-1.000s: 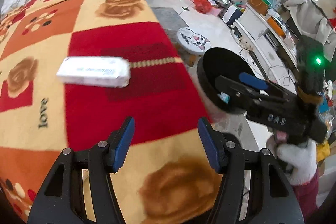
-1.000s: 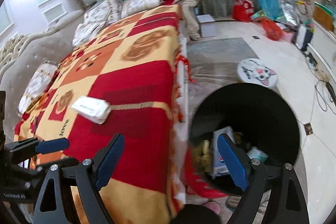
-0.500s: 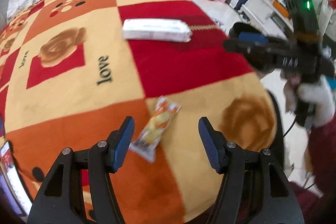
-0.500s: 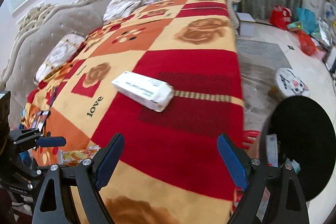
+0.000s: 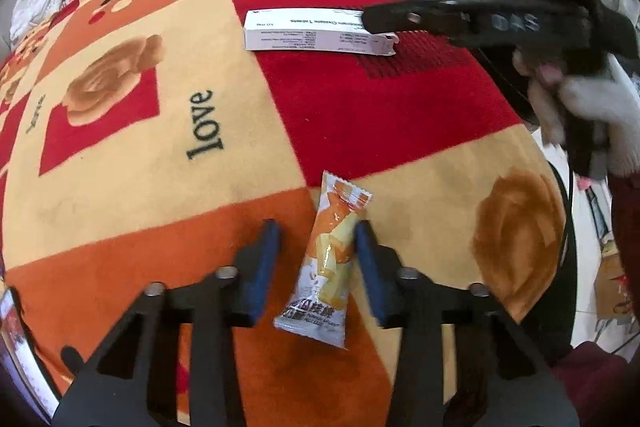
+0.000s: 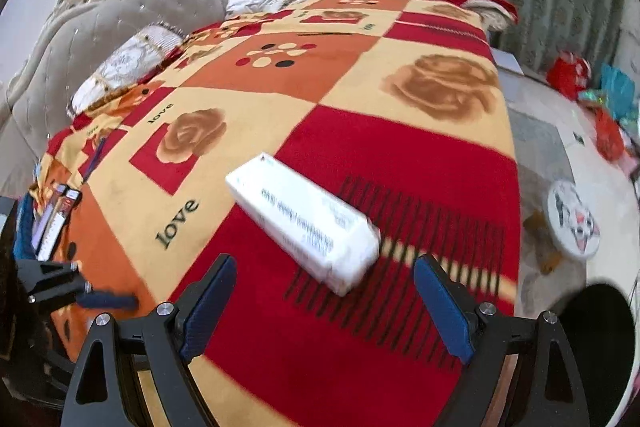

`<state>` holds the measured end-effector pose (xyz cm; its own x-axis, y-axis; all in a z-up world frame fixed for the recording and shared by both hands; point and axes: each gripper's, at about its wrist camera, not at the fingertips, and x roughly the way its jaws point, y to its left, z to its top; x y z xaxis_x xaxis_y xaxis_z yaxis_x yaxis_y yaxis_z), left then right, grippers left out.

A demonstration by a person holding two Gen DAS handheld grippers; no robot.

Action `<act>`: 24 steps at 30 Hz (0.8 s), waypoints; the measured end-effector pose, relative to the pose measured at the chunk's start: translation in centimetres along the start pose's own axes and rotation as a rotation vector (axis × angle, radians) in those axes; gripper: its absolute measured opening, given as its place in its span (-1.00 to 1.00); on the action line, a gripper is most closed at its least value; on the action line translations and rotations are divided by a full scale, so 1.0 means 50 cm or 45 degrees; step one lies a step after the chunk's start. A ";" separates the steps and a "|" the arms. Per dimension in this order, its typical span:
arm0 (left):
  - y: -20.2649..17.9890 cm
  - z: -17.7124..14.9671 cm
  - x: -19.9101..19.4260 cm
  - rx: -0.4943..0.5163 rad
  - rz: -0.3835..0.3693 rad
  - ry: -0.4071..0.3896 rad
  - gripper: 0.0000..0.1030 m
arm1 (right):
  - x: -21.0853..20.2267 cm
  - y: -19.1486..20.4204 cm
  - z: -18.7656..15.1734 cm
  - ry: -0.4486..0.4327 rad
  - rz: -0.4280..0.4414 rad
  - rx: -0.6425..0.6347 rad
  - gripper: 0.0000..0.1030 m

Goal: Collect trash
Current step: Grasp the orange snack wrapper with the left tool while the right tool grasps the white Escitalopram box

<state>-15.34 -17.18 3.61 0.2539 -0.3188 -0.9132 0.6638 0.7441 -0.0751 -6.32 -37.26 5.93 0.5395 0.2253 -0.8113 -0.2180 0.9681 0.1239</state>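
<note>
Closing around orange snack wrapper (image 5: 329,261) near bed's (image 5: 168,163) front edge: left gripper (image 5: 316,259) jaws, right pad touching.
Wide open, empty, approaching white cardboard box (image 6: 304,221): right gripper (image 6: 324,311) jaws.

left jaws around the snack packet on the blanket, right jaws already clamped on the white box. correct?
Not quite. The right gripper is open; the white box lies untouched ahead of its jaws, per the right wrist view. The left gripper does straddle the snack packet on the blanket.

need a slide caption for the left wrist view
Left gripper closing around a snack packet on the patterned blanket.
</note>
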 end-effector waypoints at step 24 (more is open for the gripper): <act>0.060 0.102 -0.008 -0.338 -0.023 -0.118 -0.71 | 0.001 0.023 -0.014 -0.044 0.028 -0.070 -0.09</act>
<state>-9.84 -17.82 5.78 0.3149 -0.3766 -0.8712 0.4646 0.8616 -0.2045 -7.11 -36.23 5.60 0.5615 0.2509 -0.7885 -0.2738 0.9556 0.1091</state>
